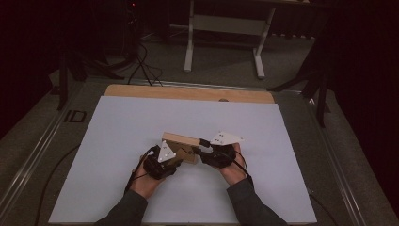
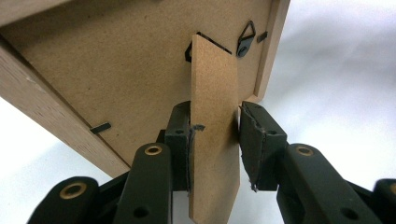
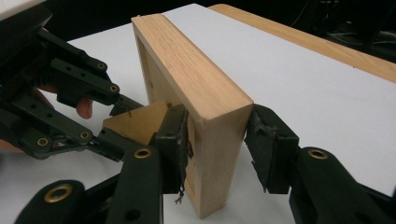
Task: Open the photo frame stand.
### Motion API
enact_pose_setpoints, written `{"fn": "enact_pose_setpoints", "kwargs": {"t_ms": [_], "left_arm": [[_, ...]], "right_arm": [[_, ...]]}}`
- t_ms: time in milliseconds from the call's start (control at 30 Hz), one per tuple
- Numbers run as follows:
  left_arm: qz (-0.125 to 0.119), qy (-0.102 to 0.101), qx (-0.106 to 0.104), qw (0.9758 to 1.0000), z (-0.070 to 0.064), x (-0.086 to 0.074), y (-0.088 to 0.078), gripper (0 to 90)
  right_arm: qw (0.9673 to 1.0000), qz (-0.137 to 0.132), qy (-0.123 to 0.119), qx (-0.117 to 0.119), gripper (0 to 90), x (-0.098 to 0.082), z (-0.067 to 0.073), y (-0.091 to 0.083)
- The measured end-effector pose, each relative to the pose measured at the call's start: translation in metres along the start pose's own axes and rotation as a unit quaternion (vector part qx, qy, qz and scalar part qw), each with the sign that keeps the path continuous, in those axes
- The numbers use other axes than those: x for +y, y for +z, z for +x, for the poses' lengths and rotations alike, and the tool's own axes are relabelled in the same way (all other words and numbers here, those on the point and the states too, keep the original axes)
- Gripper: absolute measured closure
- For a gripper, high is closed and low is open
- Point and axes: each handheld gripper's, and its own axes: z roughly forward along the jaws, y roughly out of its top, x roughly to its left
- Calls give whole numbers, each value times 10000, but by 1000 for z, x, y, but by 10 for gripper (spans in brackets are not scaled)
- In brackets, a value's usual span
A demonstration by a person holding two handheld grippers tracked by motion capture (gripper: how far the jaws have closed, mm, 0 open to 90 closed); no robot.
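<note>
A small wooden picture frame (image 1: 179, 140) stands on edge on the white mat (image 1: 122, 122), its fibreboard back (image 2: 116, 70) turned toward me. My left gripper (image 2: 215, 135) is shut on the frame's fold-out fibreboard stand (image 2: 212, 93), which is swung out from the back. My right gripper (image 3: 217, 144) is shut on the frame's thick side rail (image 3: 196, 79), one pad on each face. In the right gripper view the left gripper (image 3: 114, 122) holds the stand (image 3: 135, 123) just behind the frame. From above, the left gripper (image 1: 181, 153) and right gripper (image 1: 200, 148) meet at the frame's near side.
A metal hanger loop (image 2: 246, 37) and turn clips sit on the frame's back. The mat covers a wooden tabletop (image 1: 188, 92). Beyond it are a white table stand (image 1: 188, 42), cables (image 1: 141, 61) and dark tripod legs on the floor.
</note>
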Motion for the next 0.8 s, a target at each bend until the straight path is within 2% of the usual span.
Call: {"fn": "enact_pose_setpoints", "kwargs": {"t_ms": [233, 400, 533, 633, 800], "left_arm": [[28, 1, 33, 10000, 2, -1, 2, 665], [12, -93, -30, 10000, 3, -2, 2, 664], [-24, -234, -146, 9996, 6, -3, 0, 660], [-146, -459, -331, 9983, 8, -4, -3, 652], [-93, -510, -492, 9974, 7, -6, -5, 625]], "right_arm": [[10000, -21, -74, -19, 580, 0, 2, 2], [10000, -27, -57, 19, 572, -1, 3, 1], [9999, -12, -24, 113, 556, -1, 4, 1], [9998, 8, -40, 208, 534, -1, 6, 2], [9994, 46, -162, 294, 505, -1, 12, 3]]}}
